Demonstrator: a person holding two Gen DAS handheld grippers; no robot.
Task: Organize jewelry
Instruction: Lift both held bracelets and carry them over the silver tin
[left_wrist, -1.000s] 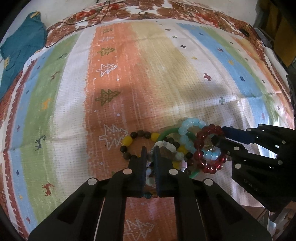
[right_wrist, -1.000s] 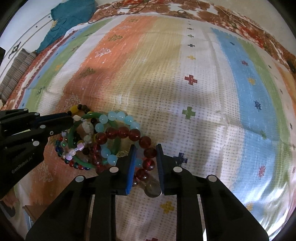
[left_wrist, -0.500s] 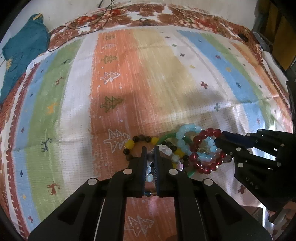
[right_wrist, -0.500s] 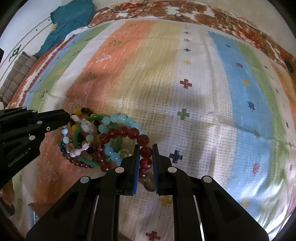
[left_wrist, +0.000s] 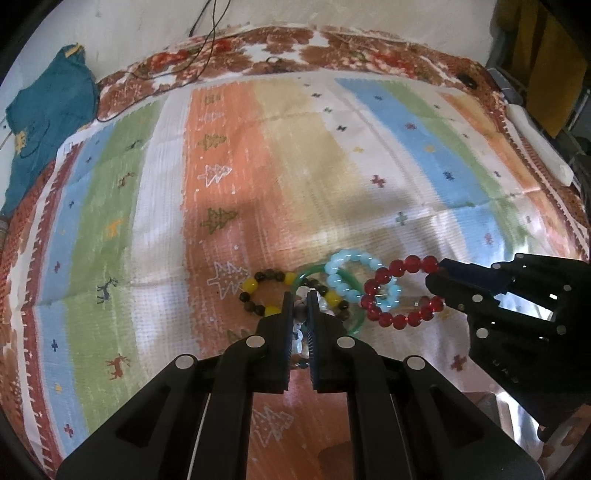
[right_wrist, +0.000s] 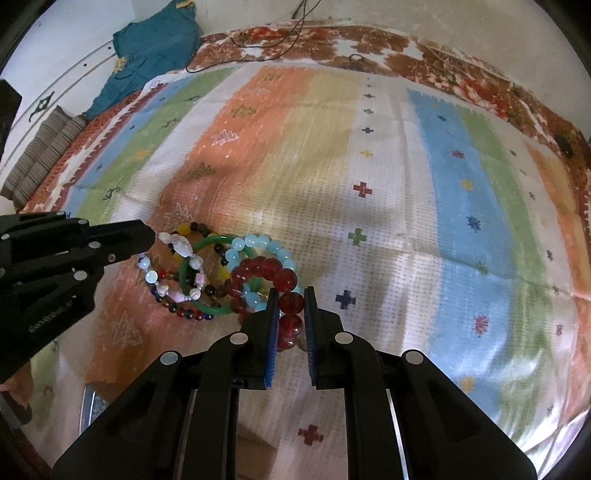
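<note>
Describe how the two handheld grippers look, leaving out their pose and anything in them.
Both are matte black plastic two-finger tools with angular, ribbed linkage arms dotted with round silver pivot pins. The right gripper has blue ridged pads lining its fingers; the left gripper has dark ridged pads. Faint embossed lettering marks the left gripper's side in the right wrist view. No sleeves or cables show.

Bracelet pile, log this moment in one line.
left gripper: shut on white bead bracelet | right gripper: shut on red bead bracelet | green bangle: on striped cloth

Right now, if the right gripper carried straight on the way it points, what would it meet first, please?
Probably the rest of the bracelet pile: the right gripper, shut on the red bead bracelet, points at the pale blue bead bracelet and green bangle; depth is unclear.
</note>
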